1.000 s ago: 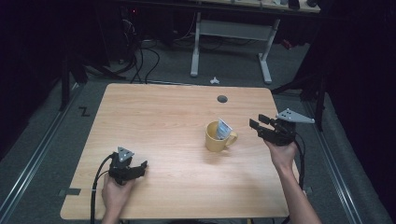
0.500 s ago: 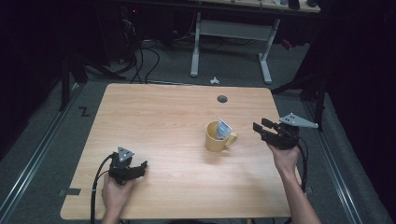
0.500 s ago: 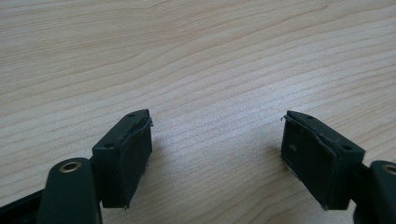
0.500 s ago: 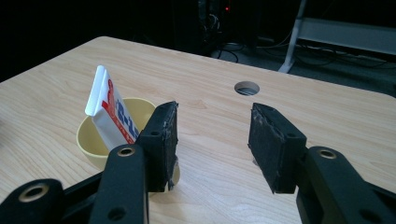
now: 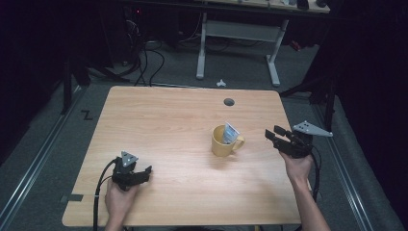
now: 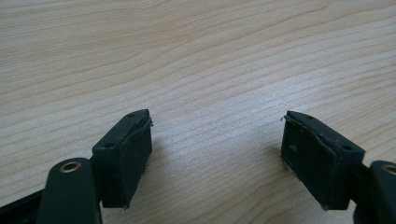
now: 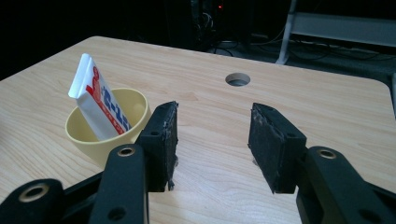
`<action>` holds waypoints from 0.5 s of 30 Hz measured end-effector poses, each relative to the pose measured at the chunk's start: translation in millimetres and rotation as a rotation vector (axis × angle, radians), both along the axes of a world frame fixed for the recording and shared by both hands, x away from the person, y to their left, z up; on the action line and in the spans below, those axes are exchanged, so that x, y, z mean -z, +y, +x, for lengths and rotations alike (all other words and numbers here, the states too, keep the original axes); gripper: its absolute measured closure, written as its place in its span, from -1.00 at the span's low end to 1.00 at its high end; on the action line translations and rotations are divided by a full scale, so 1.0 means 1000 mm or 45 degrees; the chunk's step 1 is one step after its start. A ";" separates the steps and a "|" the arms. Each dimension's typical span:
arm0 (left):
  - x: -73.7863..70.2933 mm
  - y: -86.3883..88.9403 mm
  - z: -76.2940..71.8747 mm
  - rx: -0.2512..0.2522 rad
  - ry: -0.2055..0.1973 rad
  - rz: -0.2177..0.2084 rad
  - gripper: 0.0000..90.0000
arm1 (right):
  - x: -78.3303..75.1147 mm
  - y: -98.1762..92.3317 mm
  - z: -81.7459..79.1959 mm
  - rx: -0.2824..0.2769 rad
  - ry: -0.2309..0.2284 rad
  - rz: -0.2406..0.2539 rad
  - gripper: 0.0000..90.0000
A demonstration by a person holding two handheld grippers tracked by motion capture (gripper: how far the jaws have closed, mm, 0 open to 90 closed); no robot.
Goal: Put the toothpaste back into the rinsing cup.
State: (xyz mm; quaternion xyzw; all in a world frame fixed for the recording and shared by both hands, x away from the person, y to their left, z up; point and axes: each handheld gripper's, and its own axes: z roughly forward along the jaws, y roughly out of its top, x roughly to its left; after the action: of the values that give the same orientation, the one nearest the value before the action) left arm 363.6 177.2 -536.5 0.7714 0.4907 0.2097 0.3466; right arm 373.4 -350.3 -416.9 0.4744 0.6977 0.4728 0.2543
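Standing upright in a pale yellow ceramic mug [image 5: 224, 142] is a flat white tube with red and blue print [image 5: 230, 133], its crimped end uppermost and leaning against the mug's rim. In the right gripper view the tube [image 7: 99, 104] carries red and blue lettering down its face, but the characters are too blurred to read, and no brand can be made out. The mug [image 7: 105, 128] holds nothing else that can be seen; its handle points toward the right side of the light wooden table [image 5: 168, 120] in the high view.

The mug sits right of the table's middle, a little in front of the round cable hole [image 5: 229, 102] near the far edge.

The right gripper [image 5: 273, 136] hovers just beside the mug on its handle side, apart from it, with its black jaws standing moderately wide and only bare wood between them [image 7: 212, 140]. The left gripper [image 5: 144, 171] rests near the front left corner of the table, well apart from the mug, jaws spread wide with nothing between the pads [image 6: 217, 149], only wood grain beneath.
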 end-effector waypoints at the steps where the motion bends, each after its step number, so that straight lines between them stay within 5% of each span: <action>1: 0.000 0.000 0.000 0.000 0.000 0.000 -0.45 | 0.001 -0.001 -0.001 0.005 0.005 0.004 0.16; 15: 0.000 0.000 0.000 0.000 0.000 0.000 -0.45 | 0.017 -0.013 -0.009 0.036 0.030 0.035 0.16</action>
State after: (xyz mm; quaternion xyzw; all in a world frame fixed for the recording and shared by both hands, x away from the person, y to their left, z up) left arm 363.6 177.2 -536.5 0.7713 0.4907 0.2098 0.3467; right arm 364.7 -363.0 -433.9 0.4932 0.6873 0.4731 0.2460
